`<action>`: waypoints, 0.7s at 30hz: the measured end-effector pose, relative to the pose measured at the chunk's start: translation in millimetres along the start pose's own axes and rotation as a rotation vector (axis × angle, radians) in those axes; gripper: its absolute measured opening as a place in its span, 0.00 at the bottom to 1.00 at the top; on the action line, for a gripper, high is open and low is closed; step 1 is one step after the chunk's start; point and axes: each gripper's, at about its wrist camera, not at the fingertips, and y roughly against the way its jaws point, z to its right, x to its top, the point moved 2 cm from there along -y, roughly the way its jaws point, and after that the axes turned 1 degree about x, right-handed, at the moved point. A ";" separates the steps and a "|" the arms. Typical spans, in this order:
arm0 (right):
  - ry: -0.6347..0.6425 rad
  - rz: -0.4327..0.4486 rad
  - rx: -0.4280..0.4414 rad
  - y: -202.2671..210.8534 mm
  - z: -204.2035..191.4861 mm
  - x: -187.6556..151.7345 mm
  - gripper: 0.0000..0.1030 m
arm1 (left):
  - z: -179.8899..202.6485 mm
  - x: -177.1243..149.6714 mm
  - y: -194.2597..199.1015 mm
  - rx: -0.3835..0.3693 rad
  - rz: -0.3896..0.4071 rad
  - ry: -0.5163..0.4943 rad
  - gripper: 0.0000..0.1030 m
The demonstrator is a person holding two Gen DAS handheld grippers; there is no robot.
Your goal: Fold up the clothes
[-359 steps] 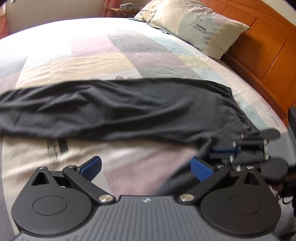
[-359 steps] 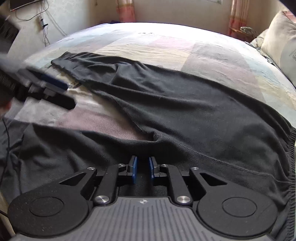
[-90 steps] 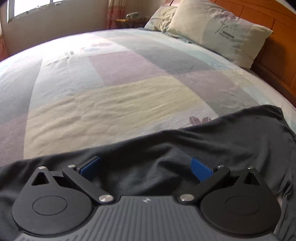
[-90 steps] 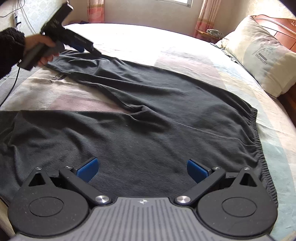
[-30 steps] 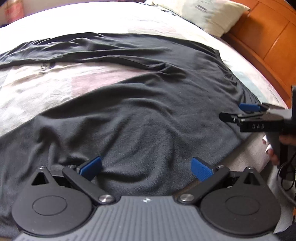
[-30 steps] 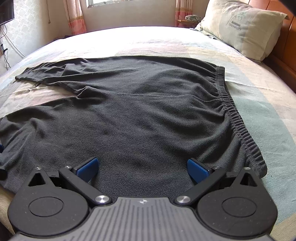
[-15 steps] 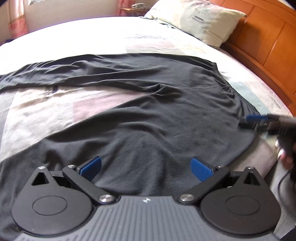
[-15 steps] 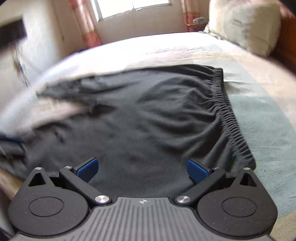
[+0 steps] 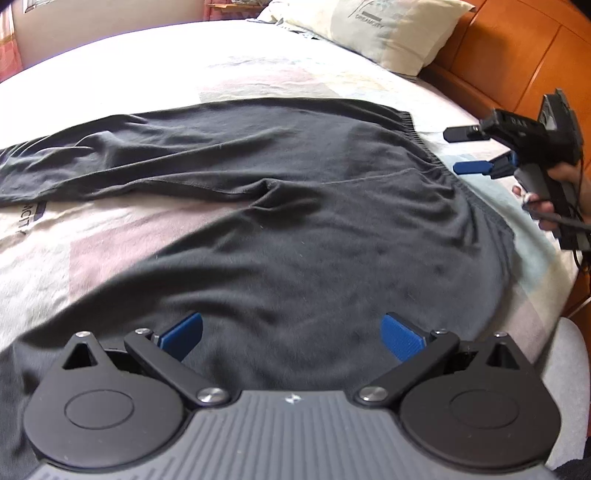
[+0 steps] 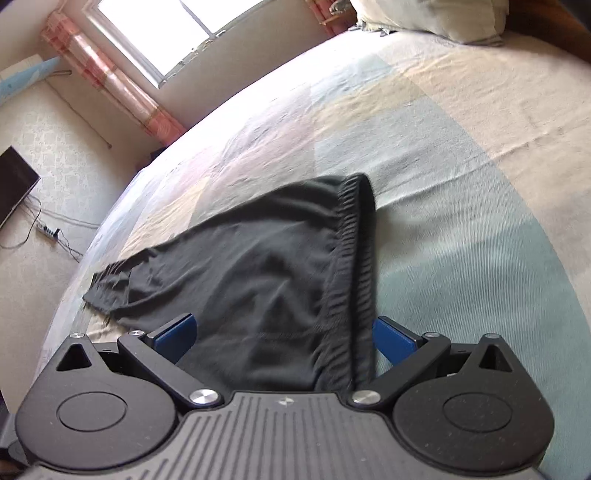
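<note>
Black trousers [image 9: 280, 206] lie spread flat on the bed, legs splayed to the left, elastic waistband [image 9: 436, 158] to the right. My left gripper [image 9: 291, 332] is open, hovering low over the near leg and seat. My right gripper [image 10: 284, 336] is open, tilted, its jaws either side of the waistband [image 10: 354, 258]; from the left wrist view it [image 9: 469, 151] hovers just right of the waistband, held by a hand. The trousers [image 10: 251, 266] stretch away toward the far leg cuff [image 10: 107, 284].
A patchwork bedspread [image 9: 258, 70] covers the bed. A pillow [image 9: 384, 29] leans on the wooden headboard [image 9: 517, 66] at the back right. Across the room are a window [image 10: 159, 33], pink curtains [image 10: 110, 81], a TV [image 10: 13, 184] and floor cables [image 10: 51, 232].
My right gripper has swung to the waistband end and tilted; it now looks along the trousers from there. My left gripper has drawn back and lifted slightly. Both stay open.
</note>
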 end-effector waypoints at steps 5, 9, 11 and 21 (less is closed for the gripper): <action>-0.054 -0.008 0.056 -24.2 27.6 32.8 1.00 | -7.8 8.6 -15.5 -0.007 -0.023 0.022 0.99; -0.124 -0.012 0.150 -42.9 45.7 56.9 1.00 | -11.7 11.1 -20.7 -0.017 -0.022 0.040 0.99; -0.159 -0.010 0.192 -51.1 53.8 68.2 1.00 | -13.2 12.6 -22.6 -0.023 -0.022 0.046 0.99; -0.191 -0.073 0.248 -56.5 48.9 65.7 1.00 | -13.2 13.7 -25.4 -0.027 -0.011 0.047 0.99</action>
